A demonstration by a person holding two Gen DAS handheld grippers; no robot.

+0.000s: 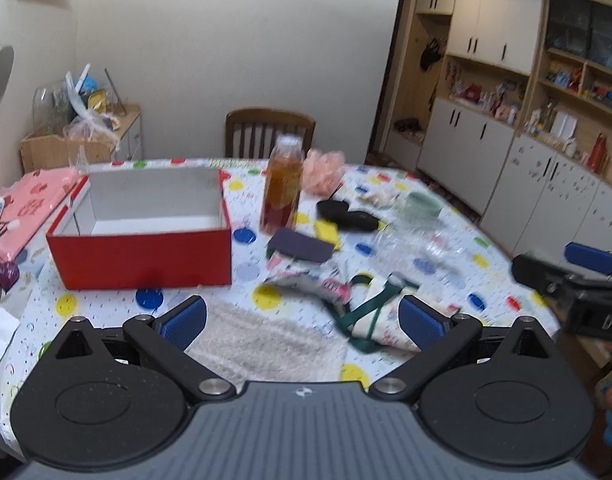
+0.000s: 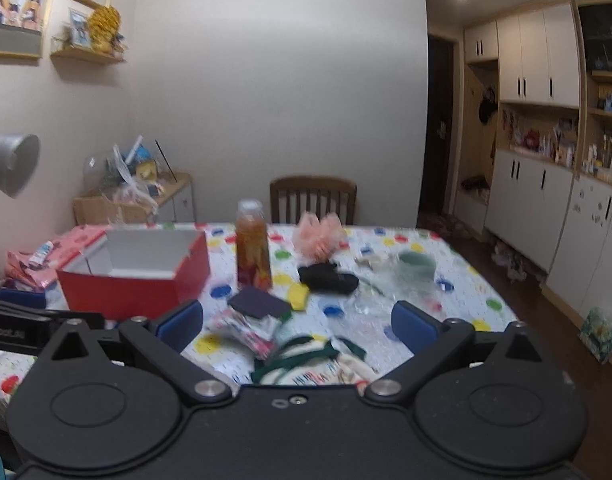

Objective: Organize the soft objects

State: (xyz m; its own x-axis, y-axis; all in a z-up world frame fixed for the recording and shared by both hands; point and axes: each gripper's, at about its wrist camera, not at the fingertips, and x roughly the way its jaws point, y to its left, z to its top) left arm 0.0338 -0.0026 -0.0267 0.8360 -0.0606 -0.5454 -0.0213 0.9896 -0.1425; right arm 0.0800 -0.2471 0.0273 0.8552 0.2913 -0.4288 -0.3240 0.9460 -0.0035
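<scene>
Both the left hand-held gripper [image 1: 302, 318] and right hand-held gripper [image 2: 297, 326] hover wide open and empty over the bench's [image 1: 106, 300] near edge. The open red box [image 1: 146, 256] stands well clear of the clutter. No label is readable.

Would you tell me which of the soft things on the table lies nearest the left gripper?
The fluffy beige towel, lying flat directly between the open left gripper fingers at the table's near edge; the pink mesh pouf lies far back beside the bottle.
</scene>
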